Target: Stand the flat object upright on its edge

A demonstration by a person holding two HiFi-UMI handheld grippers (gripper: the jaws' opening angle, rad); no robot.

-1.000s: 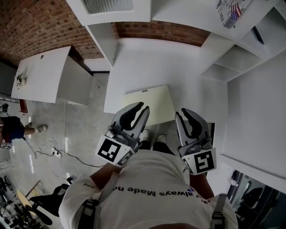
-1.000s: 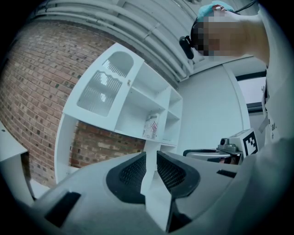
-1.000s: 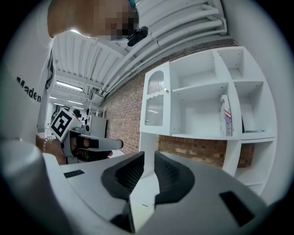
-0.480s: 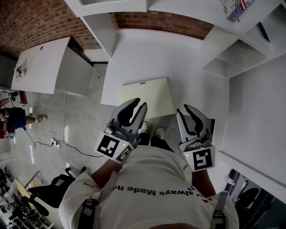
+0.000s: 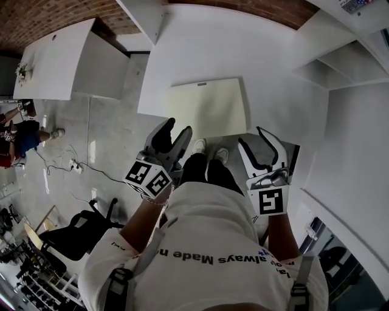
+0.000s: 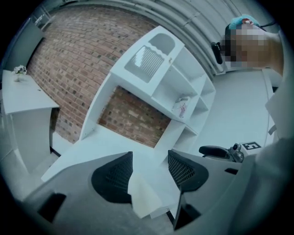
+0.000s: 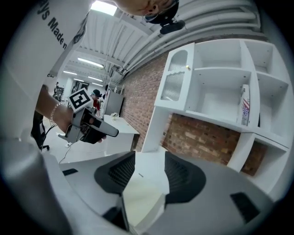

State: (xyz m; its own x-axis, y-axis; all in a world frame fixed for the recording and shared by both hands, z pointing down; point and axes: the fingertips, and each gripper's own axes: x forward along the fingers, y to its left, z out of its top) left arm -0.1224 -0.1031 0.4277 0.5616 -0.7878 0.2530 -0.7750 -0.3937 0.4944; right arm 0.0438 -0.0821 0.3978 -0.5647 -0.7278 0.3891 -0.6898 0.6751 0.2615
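A pale yellow flat board (image 5: 206, 109) lies flat on the white table (image 5: 213, 54), near its front edge. My left gripper (image 5: 171, 129) hovers just off the board's near left corner. Its jaws are opening, with nothing between them. My right gripper (image 5: 253, 137) is by the board's near right corner, its jaws opening too and empty. In the left gripper view the board (image 6: 144, 197) shows below the gap of the left gripper (image 6: 149, 164). The right gripper view shows the board (image 7: 140, 197) under the gap of the right gripper (image 7: 149, 166).
White shelving (image 5: 340, 67) stands to the right of the table and a second white desk (image 5: 55, 61) to the left. A brick wall (image 5: 36, 18) runs behind. A black chair (image 5: 73, 234) and cables (image 5: 67, 165) are on the floor at the left.
Both grippers' jaws have parted from shut. The table and board sit higher in the head view, and both grippers have shifted a little lower, staying near the board's front edge.
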